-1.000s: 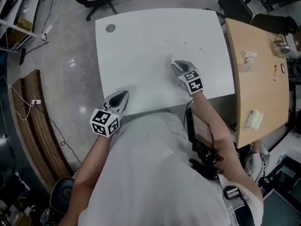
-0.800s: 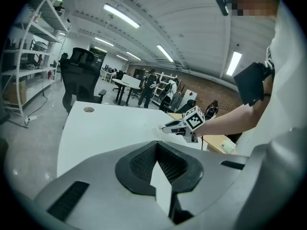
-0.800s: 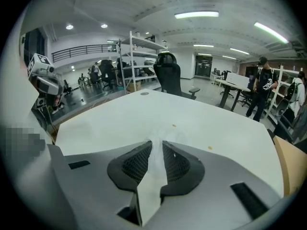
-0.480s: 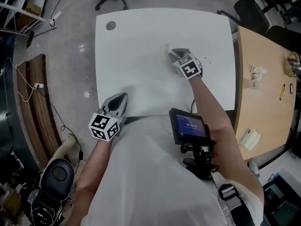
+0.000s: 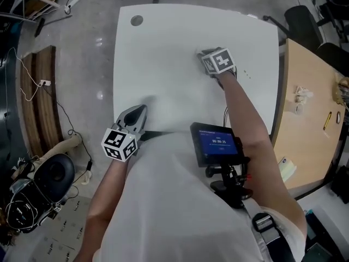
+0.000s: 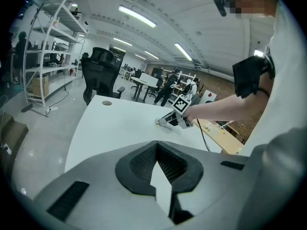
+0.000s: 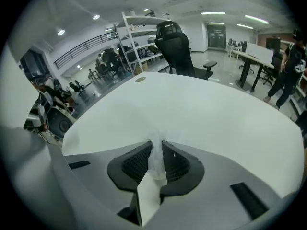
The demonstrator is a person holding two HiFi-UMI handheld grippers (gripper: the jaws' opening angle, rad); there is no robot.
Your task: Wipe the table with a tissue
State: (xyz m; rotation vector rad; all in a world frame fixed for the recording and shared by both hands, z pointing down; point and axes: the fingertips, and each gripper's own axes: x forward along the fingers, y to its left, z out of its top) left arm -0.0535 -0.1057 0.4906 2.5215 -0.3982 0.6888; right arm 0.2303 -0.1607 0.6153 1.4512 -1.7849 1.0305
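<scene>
Tissue (image 7: pixel 156 166) sits clamped inside the right tongs (image 7: pixel 155 145).

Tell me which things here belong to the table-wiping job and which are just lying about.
In the job: tissue, pinched in the right tool; white table; left tool, shut and empty.
Lying about: wooden table with crumpled paper; office chair; shelving rack; cables on the floor.

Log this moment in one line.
right hand-held gripper: shut on tissue | tissue: on table, far right part | left hand-held gripper: shut, empty, at near edge
</scene>
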